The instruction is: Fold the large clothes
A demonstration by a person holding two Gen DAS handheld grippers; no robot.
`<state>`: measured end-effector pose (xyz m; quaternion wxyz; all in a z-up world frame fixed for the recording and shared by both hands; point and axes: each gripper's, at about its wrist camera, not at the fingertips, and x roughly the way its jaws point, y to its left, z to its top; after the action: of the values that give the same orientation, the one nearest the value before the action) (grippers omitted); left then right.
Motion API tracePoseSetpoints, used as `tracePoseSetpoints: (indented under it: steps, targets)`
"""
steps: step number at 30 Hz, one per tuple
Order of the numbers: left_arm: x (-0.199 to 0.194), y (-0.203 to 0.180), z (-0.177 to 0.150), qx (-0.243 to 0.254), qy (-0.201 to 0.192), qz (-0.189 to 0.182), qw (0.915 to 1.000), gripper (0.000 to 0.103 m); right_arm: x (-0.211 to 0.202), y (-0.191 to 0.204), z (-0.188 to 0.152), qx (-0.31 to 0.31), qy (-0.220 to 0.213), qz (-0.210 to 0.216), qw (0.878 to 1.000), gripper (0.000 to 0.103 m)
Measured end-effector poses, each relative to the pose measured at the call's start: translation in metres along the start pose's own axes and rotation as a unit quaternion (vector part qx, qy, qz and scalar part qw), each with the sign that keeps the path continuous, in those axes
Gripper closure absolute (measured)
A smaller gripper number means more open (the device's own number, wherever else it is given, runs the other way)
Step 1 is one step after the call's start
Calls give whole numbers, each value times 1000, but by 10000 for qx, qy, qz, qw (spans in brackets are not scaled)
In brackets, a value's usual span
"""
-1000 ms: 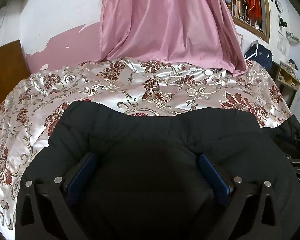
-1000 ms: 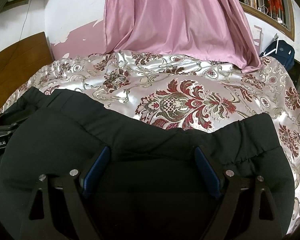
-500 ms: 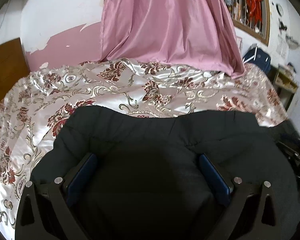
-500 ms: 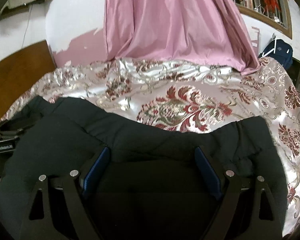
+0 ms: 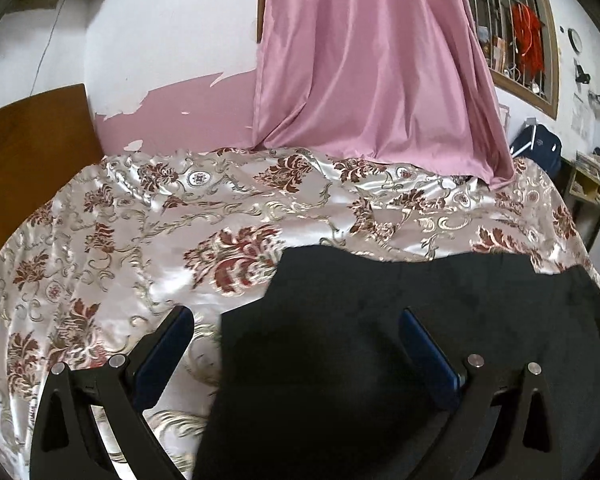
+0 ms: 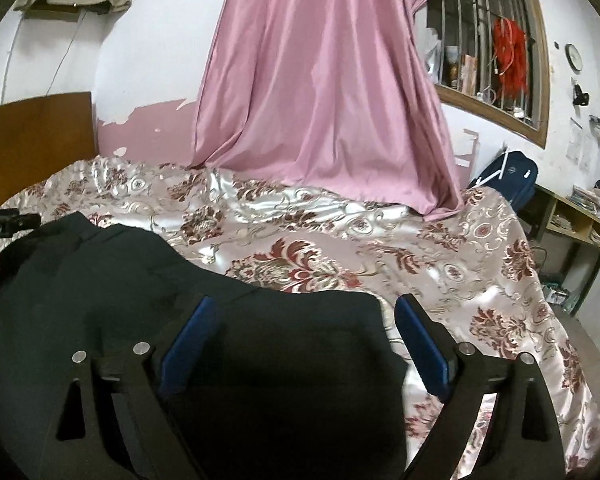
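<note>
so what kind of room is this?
Most likely a home bedroom: a bed under a floral satin bedspread, a wooden headboard, and a pink curtain beside a barred window.

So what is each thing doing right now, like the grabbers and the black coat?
Left gripper: open, over the coat's left edge.
Right gripper: open, over the coat's right edge.
Coat: lying on the bedspread, not gripped.
Bedspread: spread out, wrinkled.
Curtain: hanging, hem resting on the bed.

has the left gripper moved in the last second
Yes. The left gripper has shifted left off the black jacket; its left finger now hangs over bare floral bedspread.
</note>
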<state>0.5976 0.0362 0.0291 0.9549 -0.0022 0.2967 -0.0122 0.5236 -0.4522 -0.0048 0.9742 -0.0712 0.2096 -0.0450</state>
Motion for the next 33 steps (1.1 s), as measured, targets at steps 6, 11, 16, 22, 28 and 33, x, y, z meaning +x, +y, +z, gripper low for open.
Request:
tracePoseSetpoints:
  steps: [6,11,16,22,28,33]
  targets:
    - [2,28,-15,-95,401,128,9991,0,-5,-29,-10,434,158,2,9989,12]
    - [16,42,-29,-159,891,113,9958,0,3,-46,-25,661,405,-34,9970,12]
    - [21,46,-36,-127,1114,-45,9937,0,10,-63,-43,960,645,25,9933,12]
    - [36,54,-38,-208,1521,-403,9873,0,30,-79,-70,1430,1196,351,9818,12]
    - [49,65,-47,-603,1772,-860,9786,0,45,-85,-90,1752,1444,789,9707,12]
    - [53,68,-52,-781,1848,-1138,9730,0,64,-88,-101,2016,1771,1332,9541,10]
